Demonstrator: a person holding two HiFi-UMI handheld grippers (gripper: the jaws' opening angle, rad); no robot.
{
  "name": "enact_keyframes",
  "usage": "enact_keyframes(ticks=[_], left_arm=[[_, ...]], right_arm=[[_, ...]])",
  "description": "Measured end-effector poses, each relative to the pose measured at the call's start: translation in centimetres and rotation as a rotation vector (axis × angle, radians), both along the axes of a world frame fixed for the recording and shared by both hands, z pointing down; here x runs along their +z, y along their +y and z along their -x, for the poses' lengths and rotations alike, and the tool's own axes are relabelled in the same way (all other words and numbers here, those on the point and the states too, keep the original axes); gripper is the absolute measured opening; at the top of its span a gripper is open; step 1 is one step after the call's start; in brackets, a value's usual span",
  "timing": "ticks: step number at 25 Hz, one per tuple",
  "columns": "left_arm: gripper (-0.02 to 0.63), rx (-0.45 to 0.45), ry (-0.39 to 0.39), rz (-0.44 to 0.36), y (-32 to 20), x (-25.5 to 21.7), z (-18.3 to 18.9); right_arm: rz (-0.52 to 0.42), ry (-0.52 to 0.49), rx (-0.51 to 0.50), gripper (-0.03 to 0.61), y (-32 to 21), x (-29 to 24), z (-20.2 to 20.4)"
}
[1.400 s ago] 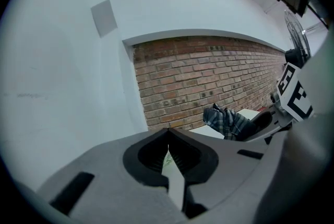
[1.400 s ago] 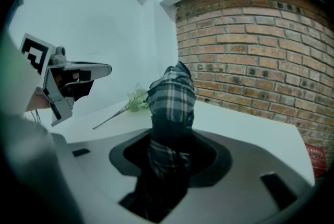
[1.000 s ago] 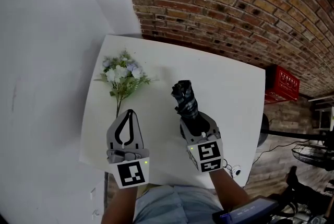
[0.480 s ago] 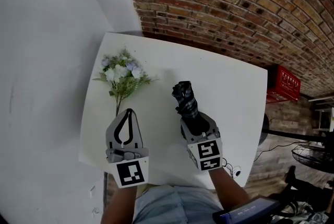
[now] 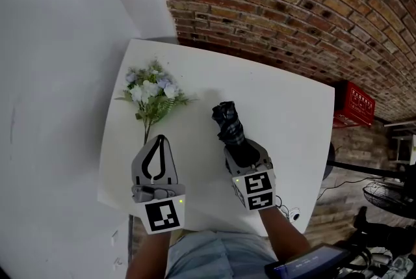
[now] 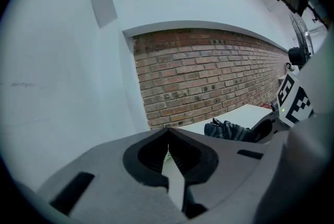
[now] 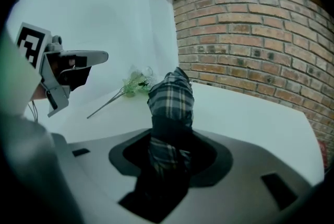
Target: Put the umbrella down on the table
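A folded plaid umbrella (image 5: pixel 229 128) sticks out forward from my right gripper (image 5: pixel 242 153), which is shut on it near its handle end, over the white table (image 5: pixel 292 115). In the right gripper view the umbrella (image 7: pixel 169 113) fills the gap between the jaws and points toward the brick wall. My left gripper (image 5: pixel 156 157) hovers over the table's near left part, shut with nothing in it. In the left gripper view its tips (image 6: pixel 168 131) meet, and the umbrella (image 6: pixel 229 130) shows to the right.
A bunch of pale artificial flowers (image 5: pixel 151 94) lies on the table's far left, its stem running toward my left gripper. A brick wall (image 5: pixel 292 4) stands behind the table. A red crate (image 5: pixel 352 105) and a fan (image 5: pixel 387 193) are on the floor to the right.
My right gripper has sunk a little toward the table with the umbrella, whose tip has shifted slightly left. The left gripper has stayed where it was.
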State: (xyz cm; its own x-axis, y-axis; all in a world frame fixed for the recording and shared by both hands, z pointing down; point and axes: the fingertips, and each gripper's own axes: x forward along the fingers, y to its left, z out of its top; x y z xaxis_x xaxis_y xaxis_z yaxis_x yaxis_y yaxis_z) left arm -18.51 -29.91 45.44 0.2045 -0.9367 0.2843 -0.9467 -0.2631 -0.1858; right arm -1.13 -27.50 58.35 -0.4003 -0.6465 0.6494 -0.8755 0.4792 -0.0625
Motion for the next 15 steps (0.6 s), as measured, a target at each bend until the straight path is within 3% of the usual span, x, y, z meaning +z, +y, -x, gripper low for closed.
enact_keyframes(ticks=[11, 15], left_arm=[[0.009, -0.006, 0.001, 0.004, -0.1, 0.3, 0.4], [0.009, -0.007, 0.005, -0.001, -0.2, 0.2, 0.6]], right_arm=[[0.046, 0.012, 0.004, 0.195, -0.3, 0.8, 0.1], [0.102, 0.020, -0.004, 0.199, -0.3, 1.6, 0.3]])
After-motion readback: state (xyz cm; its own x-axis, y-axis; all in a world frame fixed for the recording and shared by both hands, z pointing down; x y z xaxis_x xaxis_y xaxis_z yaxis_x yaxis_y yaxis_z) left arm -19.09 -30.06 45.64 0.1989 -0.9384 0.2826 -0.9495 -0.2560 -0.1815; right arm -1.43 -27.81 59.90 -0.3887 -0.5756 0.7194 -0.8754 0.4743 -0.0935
